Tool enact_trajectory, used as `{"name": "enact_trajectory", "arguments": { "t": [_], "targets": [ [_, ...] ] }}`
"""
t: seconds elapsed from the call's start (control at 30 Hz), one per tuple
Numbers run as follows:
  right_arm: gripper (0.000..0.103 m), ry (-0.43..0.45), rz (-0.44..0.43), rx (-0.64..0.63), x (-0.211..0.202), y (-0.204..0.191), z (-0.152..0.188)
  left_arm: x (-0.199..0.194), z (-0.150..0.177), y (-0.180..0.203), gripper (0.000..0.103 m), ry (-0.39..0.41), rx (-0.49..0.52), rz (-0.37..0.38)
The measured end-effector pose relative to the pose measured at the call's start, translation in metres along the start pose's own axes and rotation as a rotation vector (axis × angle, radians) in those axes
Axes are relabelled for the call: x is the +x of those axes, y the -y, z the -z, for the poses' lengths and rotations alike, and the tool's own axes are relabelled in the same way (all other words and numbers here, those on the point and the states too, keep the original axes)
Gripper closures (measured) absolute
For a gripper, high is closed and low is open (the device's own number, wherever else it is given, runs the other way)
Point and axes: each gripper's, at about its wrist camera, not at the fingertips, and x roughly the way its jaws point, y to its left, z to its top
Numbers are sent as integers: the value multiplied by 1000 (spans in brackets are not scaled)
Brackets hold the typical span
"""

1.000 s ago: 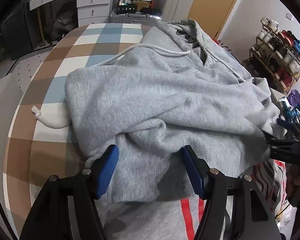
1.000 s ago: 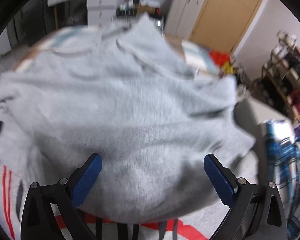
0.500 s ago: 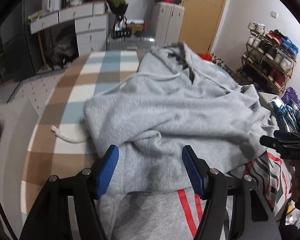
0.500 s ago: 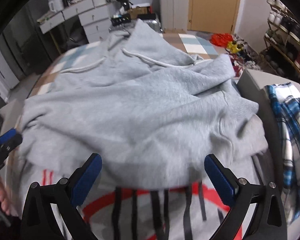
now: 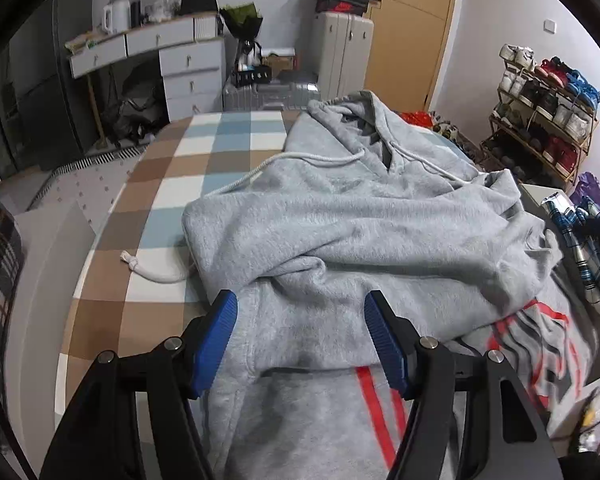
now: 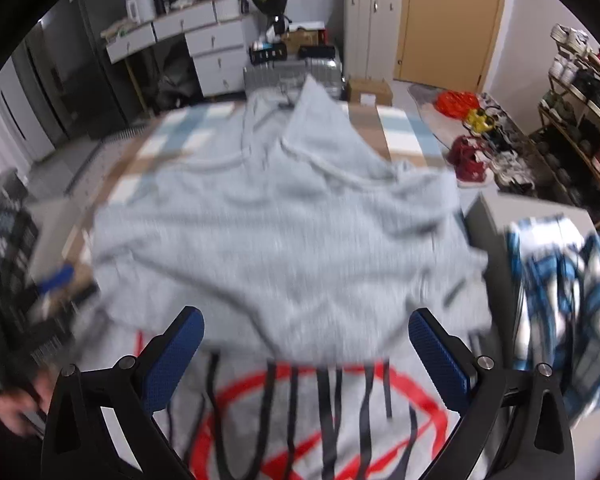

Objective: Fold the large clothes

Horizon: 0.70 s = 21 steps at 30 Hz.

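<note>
Left wrist: grey hoodie (image 5: 360, 232) below spread left tool (image 5: 300, 320), unheld, right tool (image 6: 306, 334) spread above it.

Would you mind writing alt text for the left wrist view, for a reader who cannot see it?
A grey hoodie lies partly folded on a checked bedcover, its white drawstring trailing left. The left gripper hovers open over the near fabric, blue pads apart, gripping nothing. Drawers and a shoe rack stand behind.

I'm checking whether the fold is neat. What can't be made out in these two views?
- Grey hoodie: near hem cut off by the bottom edge, left wrist view.
- Hoodie surface: motion-blurred in the right wrist view.
- Red and black print: partly covered by the folded layer.
- Left gripper: a blur at the right view's edge.
</note>
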Motion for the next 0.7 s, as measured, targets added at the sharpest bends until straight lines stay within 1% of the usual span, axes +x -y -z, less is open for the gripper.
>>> {"name": "enact_trajectory", "arguments": {
  "t": [0.03,0.1,0.13,0.17,0.2,0.23,0.33,0.4,0.5,0.57,0.6,0.7],
  "targets": [
    [0,7,0,2,0,1,-9,3,-4,1,42,-25,-3,-20],
    [0,15,10,0,6,2,-41,-2,-7,0,41,7,-24,28],
    [0,14,16,-5,11,1,-55,-3,-8,1,40,13,-19,21],
    [0,15,20,-12,17,0,-71,-4,-8,3,31,12,-11,13],
    [0,18,21,-17,24,0,-87,-4,-9,4,26,11,-3,0],
    [0,17,21,-19,32,-1,-102,-4,-9,4,26,11,-5,-3],
    [1,12,36,-29,61,-6,-144,1,-10,2,26,-39,-17,16],
    [1,3,63,-31,94,-9,-180,4,-9,2,26,-65,-12,16],
    [2,-11,80,-34,138,-13,-219,8,-6,5,26,-75,36,15],
    [9,-25,94,-61,173,-19,-246,11,-4,7,26,-76,86,-5],
    [9,-27,97,-81,185,-21,-254,14,-2,7,26,-84,103,-10],
    [9,-34,177,-150,230,-27,-284,24,4,5,26,-134,138,15]
  ]
}}
